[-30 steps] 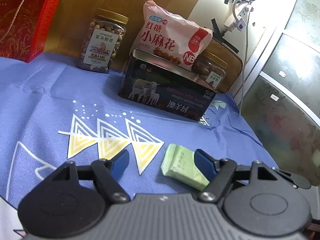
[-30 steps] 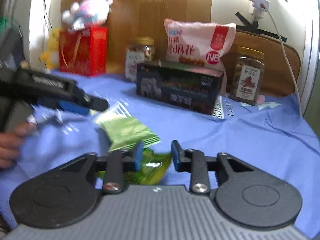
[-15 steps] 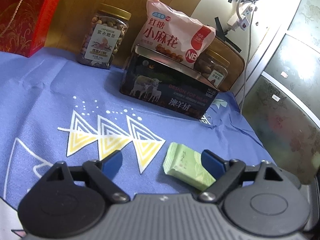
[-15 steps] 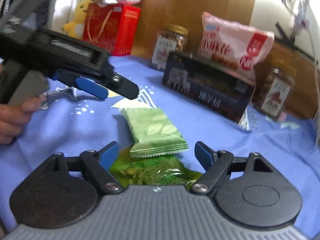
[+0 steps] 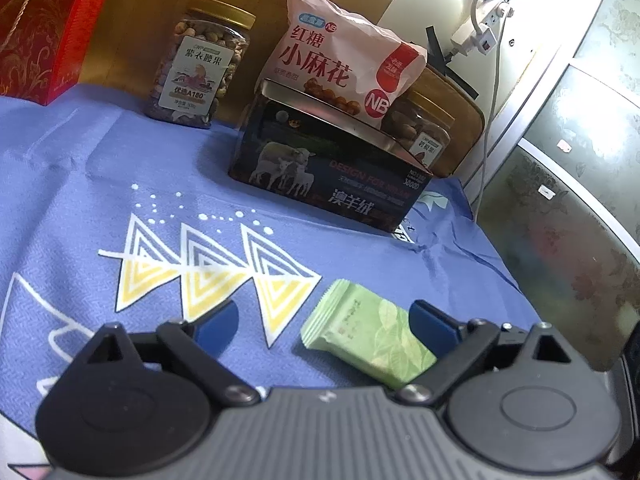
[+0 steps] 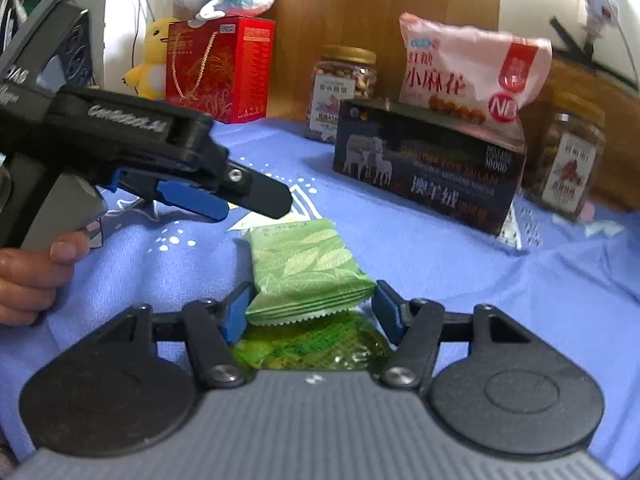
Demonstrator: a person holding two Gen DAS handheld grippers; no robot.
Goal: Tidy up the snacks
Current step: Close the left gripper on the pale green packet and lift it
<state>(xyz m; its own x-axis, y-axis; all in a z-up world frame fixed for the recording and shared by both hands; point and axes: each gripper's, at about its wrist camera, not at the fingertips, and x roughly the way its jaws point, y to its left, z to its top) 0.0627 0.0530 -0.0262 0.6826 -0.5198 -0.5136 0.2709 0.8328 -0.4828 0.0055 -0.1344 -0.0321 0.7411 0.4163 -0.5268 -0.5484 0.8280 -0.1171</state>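
Note:
A pale green leaf-print snack packet (image 5: 368, 336) (image 6: 304, 272) lies flat on the blue cloth (image 5: 80, 208). My left gripper (image 5: 324, 326) is low over the cloth, its jaws wide and still opening. The packet lies between them, close to the right finger, and is not gripped. In the right wrist view the left gripper (image 6: 248, 204) hovers just beyond the packet, held by a hand (image 6: 32, 276). My right gripper (image 6: 310, 310) straddles the packet's near serrated end. Its jaws are closing and the pads (image 6: 236, 312) stand at the packet's side edges without squeezing it. A bright green crinkly bag (image 6: 308, 348) lies under the right gripper.
At the back stands a dark box with sheep on it (image 5: 332, 176), with a pink snack bag (image 5: 348, 64) on top. A nut jar (image 5: 200, 64) stands to its left and another jar (image 6: 572, 164) to its right. A red gift box (image 6: 220, 68) with plush toys stands far left.
The left jaws have spread wider. The right jaws opened from narrow over the bright green bag, then narrowed around the leaf-print packet as that gripper came up to it.

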